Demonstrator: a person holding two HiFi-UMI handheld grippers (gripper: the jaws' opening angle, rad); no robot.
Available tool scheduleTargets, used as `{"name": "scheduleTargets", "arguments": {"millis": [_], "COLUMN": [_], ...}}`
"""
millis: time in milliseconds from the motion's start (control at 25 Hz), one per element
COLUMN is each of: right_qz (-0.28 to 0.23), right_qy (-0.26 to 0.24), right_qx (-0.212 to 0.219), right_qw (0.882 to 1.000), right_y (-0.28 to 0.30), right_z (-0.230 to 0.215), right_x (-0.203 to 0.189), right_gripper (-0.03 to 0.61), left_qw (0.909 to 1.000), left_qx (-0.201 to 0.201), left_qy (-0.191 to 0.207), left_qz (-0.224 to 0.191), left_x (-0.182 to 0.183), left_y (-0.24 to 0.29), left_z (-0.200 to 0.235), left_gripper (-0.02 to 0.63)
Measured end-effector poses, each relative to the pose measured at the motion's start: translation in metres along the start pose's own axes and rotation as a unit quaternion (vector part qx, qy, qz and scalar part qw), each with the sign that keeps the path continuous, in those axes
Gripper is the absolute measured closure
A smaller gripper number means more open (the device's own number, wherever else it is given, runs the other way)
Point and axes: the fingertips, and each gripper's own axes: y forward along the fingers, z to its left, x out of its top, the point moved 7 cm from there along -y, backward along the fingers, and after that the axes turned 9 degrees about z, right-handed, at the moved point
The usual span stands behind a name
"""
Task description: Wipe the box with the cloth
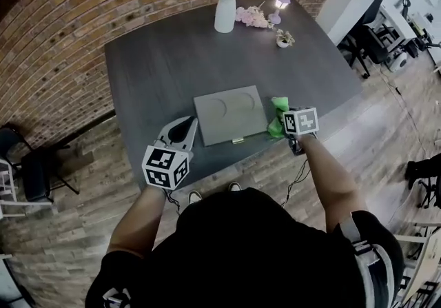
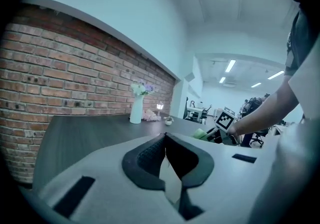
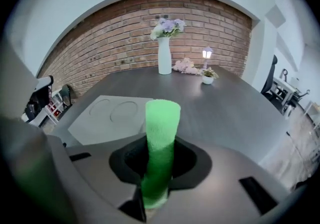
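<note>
So | your right gripper (image 3: 160,168) pinches cloth (image 3: 162,123) just beside box (image 1: 229,115) | left gripper (image 2: 166,153) closed, empty | wiping looks unstarted, all remaining

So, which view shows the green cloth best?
The right gripper view: the green cloth stands close up, clamped in the right gripper. The head view shows it small beside the box; the left gripper view, a distant patch.

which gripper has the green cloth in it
The right gripper, beside the box: its jaws are clamped on the green cloth. The left gripper has its jaws shut with nothing between them.
</note>
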Motion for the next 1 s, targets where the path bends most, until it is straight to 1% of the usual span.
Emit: {"name": "scheduleTargets", "arguments": {"millis": [80,160,280,360,440,600,680,760,880,1000], "right_qz": [-0.023,-0.061,-0.133,-0.187,-0.237,-0.314,-0.339,-0.354,-0.363,-0.364], "right_qy": [0.012,0.014,-0.018,-0.053,-0.076,-0.091,-0.092,-0.088,-0.087,-0.094], "right_qx": [0.004,0.02,0.026,0.024,0.027,0.032,0.03,0.032,0.036,0.033], "right_qw": [1.0,0.998,0.991,0.981,0.968,0.945,0.936,0.931,0.927,0.926], "right_y": [-0.01,-0.021,-0.046,-0.065,-0.083,-0.112,-0.122,-0.129,-0.134,-0.133], "right_z": [-0.012,-0.013,-0.002,0.015,0.032,0.056,0.064,0.07,0.078,0.088], "right_x": [0.002,0.011,0.036,0.057,0.075,0.099,0.103,0.106,0.106,0.103], "right_gripper": [0.505,0.505,0.505,0.505,0.506,0.506,0.508,0.509,0.509,0.509], "left_qw": [0.9999,0.9998,0.9992,0.9985,0.998,0.9977,0.9975,0.9972,0.9967,0.9963], "left_qx": [-0.009,-0.015,-0.026,-0.034,-0.038,-0.038,-0.037,-0.035,-0.035,-0.036], "left_qy": [0.006,0.013,0.029,0.041,0.048,0.05,0.051,0.05,0.052,0.058], "left_qz": [-0.004,-0.006,-0.012,-0.016,-0.018,-0.027,-0.034,-0.042,-0.052,-0.053], "left_x": [0.01,0.018,0.034,0.044,0.051,0.064,0.07,0.075,0.08,0.078], "left_y": [0.013,0.022,0.038,0.047,0.054,0.06,0.059,0.056,0.051,0.043], "left_z": [-0.007,-0.014,-0.024,-0.03,-0.035,-0.041,-0.044,-0.047,-0.051,-0.054], "left_gripper": [0.604,0.604,0.604,0.604,0.604,0.604,0.604,0.604,0.604,0.604]}}
